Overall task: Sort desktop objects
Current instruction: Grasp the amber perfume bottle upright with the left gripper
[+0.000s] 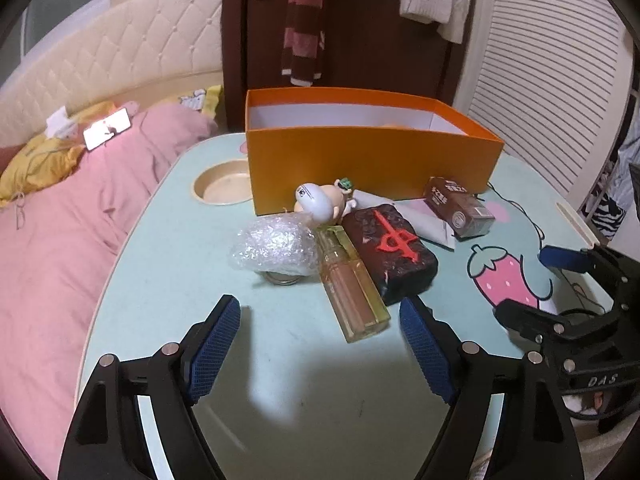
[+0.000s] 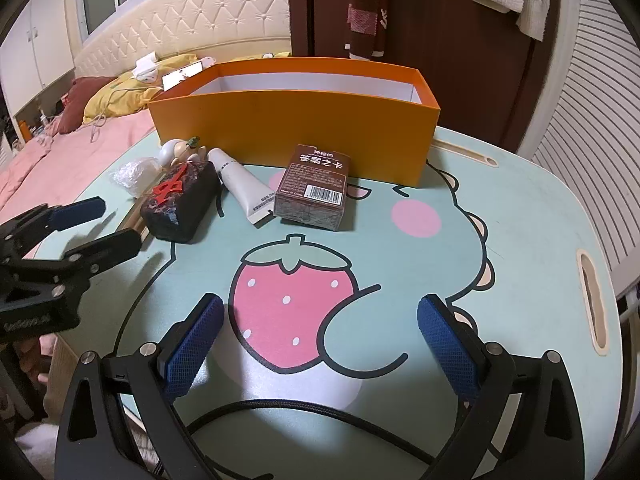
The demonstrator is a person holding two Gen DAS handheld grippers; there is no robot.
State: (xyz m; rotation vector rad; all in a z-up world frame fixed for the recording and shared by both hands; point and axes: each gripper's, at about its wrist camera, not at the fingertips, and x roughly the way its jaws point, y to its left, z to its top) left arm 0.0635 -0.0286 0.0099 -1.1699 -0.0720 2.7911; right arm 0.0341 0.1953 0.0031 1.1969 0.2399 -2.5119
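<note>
With both jaws spread and empty, the left gripper (image 1: 320, 344) approaches the clear yellowish glass bottle (image 1: 354, 284) at frame centre, to be lifted into the orange cardboard box (image 1: 372, 160), while the right gripper (image 2: 320, 344) waits.

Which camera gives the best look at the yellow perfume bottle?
The left wrist view: the perfume bottle lies whole and unobstructed just ahead of the jaws, beside the dark block. In the right wrist view that block hides it almost entirely.

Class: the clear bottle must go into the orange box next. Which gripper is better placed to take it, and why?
Left. The left gripper is open with the bottle just ahead; the right gripper hovers over the strawberry print, away from the bottle.
</note>
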